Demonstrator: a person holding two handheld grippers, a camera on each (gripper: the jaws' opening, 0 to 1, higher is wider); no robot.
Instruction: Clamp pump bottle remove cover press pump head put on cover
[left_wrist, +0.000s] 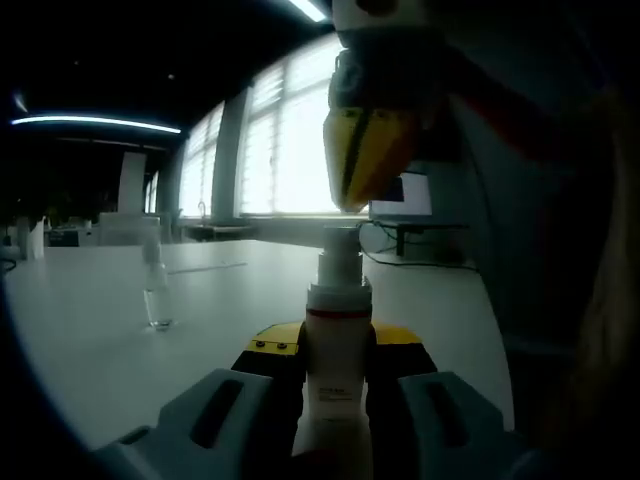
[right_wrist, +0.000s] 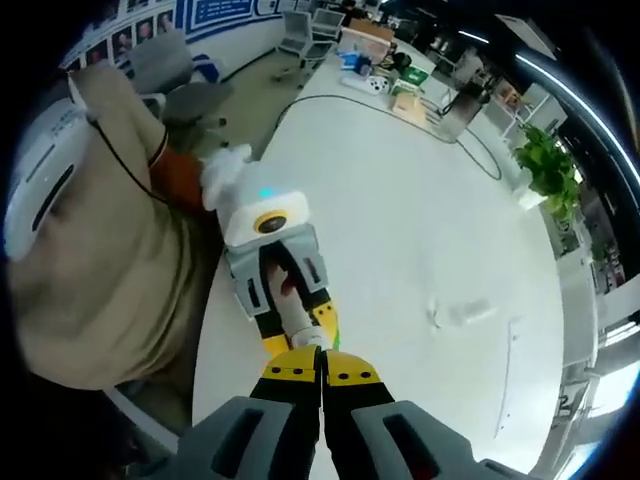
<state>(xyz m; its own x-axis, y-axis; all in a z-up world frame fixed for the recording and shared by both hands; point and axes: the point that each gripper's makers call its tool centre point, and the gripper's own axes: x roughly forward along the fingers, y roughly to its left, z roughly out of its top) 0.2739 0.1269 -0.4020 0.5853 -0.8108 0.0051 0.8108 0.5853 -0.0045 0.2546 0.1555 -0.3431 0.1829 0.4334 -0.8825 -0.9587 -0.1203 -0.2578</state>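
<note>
My left gripper (left_wrist: 335, 345) is shut on a white pump bottle (left_wrist: 338, 300) with a red band, holding it upright over the white table (left_wrist: 90, 330). Its bare pump head (left_wrist: 340, 255) stands uncovered. My right gripper (left_wrist: 355, 195) hangs straight above the pump head, yellow tips pointing down and pressed together; whether they touch the head I cannot tell. Looking down in the right gripper view, my right gripper (right_wrist: 321, 368) is shut just over the bottle (right_wrist: 292, 318) held in the left gripper (right_wrist: 300, 330). The clear cover (left_wrist: 157, 295) stands apart on the table (right_wrist: 465, 313).
A person in beige clothing (right_wrist: 90, 270) stands at the table's near edge (right_wrist: 205, 330). Boxes and small items (right_wrist: 385, 85) sit at the table's far end, with chairs (right_wrist: 190, 100) and a plant (right_wrist: 548, 165) around it. Bright windows (left_wrist: 290, 140) and a monitor (left_wrist: 405, 195) lie beyond.
</note>
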